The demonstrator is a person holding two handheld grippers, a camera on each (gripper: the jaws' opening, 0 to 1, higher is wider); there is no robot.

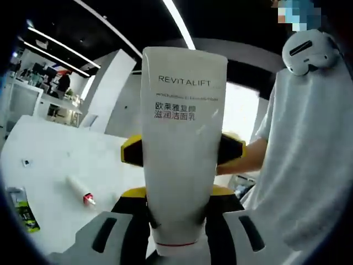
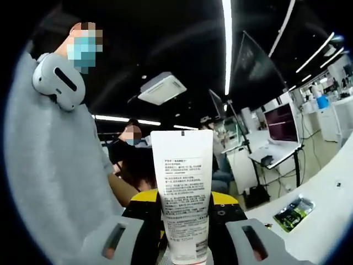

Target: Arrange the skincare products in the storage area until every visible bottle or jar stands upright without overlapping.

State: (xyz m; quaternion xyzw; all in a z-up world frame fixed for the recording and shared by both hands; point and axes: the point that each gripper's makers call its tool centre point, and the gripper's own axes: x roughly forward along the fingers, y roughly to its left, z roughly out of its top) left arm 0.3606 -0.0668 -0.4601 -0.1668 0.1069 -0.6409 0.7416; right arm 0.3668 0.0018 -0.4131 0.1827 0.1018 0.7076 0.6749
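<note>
left tool (image 1: 177,232): clamped on white Revitalift tube (image 1: 182,138), raised upright above the desk (image 1: 55,160) | right tool (image 2: 185,243): clamped on same tube (image 2: 183,187), opposite side | on desk: small tube (image 1: 80,190) near left, green sachet (image 1: 22,207) beside edge

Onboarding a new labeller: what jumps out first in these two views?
A white squeeze tube marked REVITALIFT stands tall in the centre of the left gripper view, clamped between the left tool's yellow-and-black jaws. In the right gripper view the same tube's back, covered in fine print, rises between the right tool's jaws. A person in a grey shirt stands close behind.
</note>
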